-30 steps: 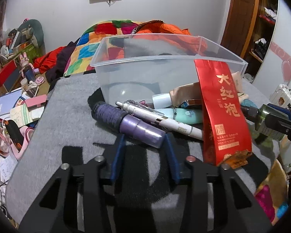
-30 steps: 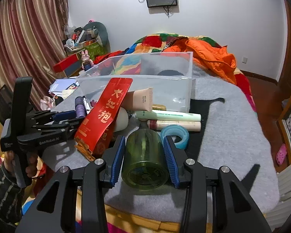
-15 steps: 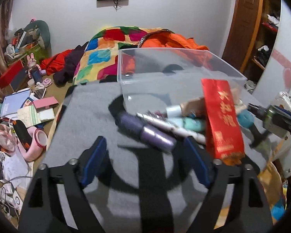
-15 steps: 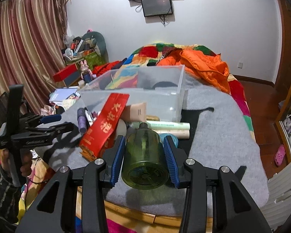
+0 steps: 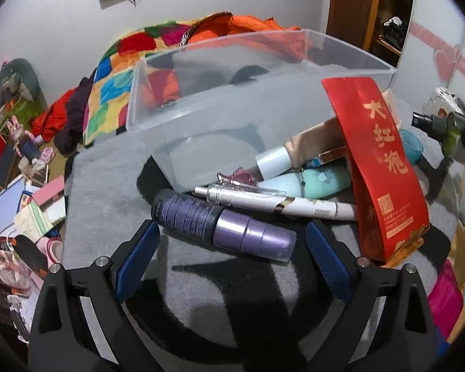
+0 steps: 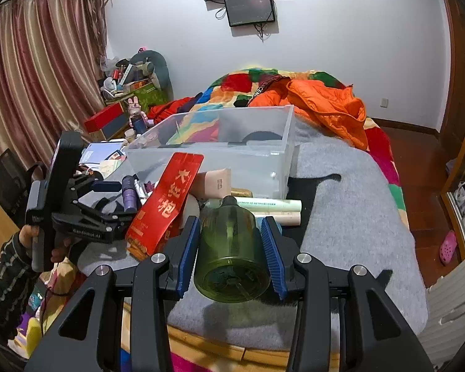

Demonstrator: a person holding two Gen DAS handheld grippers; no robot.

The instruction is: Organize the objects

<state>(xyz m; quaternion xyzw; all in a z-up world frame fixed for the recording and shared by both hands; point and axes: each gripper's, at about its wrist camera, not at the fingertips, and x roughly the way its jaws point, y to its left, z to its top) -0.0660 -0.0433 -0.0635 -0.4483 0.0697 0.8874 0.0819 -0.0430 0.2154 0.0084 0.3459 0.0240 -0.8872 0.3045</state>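
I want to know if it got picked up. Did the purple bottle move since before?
No. The purple bottle still lies just in front of the clear box, beside the white pen. Only the left gripper changed: its jaws have just opened wide, touching nothing.

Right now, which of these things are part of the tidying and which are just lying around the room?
Part of the job:
clear bin
purple bottle
white pen
red packet
green bottle, gripped by the right fingers

Just lying about:
orange jacket
patchwork quilt
wall screen

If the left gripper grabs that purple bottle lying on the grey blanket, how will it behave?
The purple bottle is round and lying flat, so it will probably roll if nudged. Its glossy cap looks slippery; the darker ribbed body seems the better grip.
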